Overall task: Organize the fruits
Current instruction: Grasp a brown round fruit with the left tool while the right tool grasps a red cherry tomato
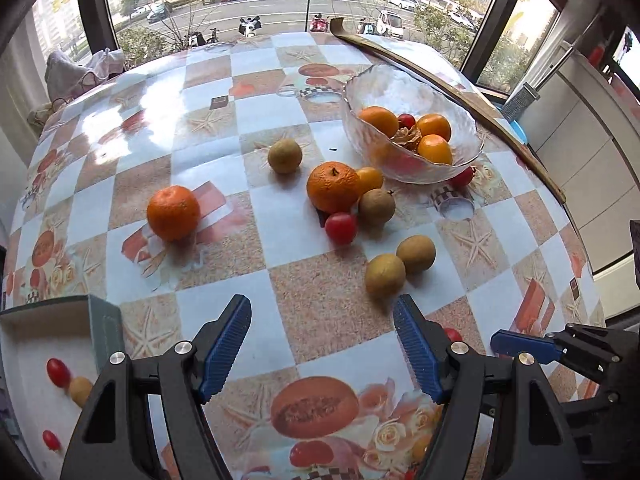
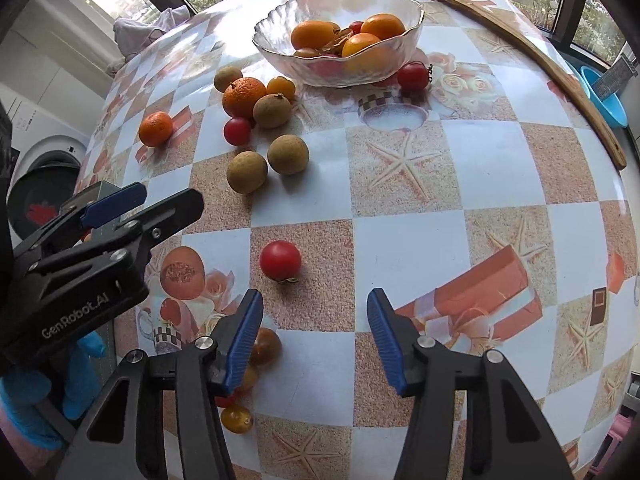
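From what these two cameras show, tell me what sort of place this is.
Probably a home, in a dining or utility corner beside a street-facing window. Signs: a table with a glossy checked tablecloth, a clear glass bowl of oranges, and a white front-loading washing machine at the left.

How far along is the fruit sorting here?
Partly done: the glass bowl holds several oranges, and the tray holds a few small fruits. Nothing is in hand; both the left gripper and right gripper are empty. Left: two mandarins, longans and a tomato.
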`<state>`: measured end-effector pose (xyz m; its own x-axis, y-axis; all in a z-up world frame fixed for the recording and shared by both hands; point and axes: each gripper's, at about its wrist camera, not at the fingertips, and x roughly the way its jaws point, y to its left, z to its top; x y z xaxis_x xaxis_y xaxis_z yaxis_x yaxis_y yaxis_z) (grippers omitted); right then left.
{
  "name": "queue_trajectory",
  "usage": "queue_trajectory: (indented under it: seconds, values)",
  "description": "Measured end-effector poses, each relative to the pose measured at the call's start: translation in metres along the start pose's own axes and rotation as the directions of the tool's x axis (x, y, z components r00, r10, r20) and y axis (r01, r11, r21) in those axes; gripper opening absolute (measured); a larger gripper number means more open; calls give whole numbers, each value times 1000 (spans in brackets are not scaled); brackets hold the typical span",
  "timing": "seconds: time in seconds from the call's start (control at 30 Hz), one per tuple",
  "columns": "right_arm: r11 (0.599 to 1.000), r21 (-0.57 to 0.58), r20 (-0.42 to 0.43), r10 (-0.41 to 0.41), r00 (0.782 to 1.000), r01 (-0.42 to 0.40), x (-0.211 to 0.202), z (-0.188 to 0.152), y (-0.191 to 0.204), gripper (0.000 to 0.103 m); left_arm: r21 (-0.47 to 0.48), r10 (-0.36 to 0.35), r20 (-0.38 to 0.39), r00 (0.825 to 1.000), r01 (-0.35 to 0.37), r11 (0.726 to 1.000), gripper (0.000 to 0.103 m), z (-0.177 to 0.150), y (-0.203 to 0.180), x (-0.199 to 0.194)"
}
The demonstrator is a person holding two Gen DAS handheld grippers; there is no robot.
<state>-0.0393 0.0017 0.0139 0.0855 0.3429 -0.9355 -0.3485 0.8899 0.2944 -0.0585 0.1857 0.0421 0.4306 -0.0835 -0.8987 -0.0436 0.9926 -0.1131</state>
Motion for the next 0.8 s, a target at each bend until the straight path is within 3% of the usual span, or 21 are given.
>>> queue_trajectory:
  seconds: [0.23,0.33,0.37,0.5,0.67,0.73,0.8]
  values:
    - [998,-46,32,37,999,-36,2,2,5,57,33,-6,-28,1000,6,999,74,10,-15,24]
    - [997,-64,48,45,998,-42,4,3,9,52,39,-7,-33,999,9,999,72,12,-18,29]
    - [997,-71,55,44,998,-40,6,4,12,49,45,-6,-35,999,7,999,66,13,-20,31]
    - [994,-104,78,42,996,-34,9,6,21,42,62,10,-34,999,-8,998,65,14,-23,32]
    - [991,-133,94,44,995,-31,15,7,30,24,63,36,-33,999,-34,997,42,18,-21,33]
    - [990,-134,97,45,994,-32,17,8,32,24,61,40,-34,999,-38,997,30,19,-19,32]
    - [992,-121,93,50,994,-38,17,7,31,23,51,24,-36,999,-22,998,27,19,-16,31]
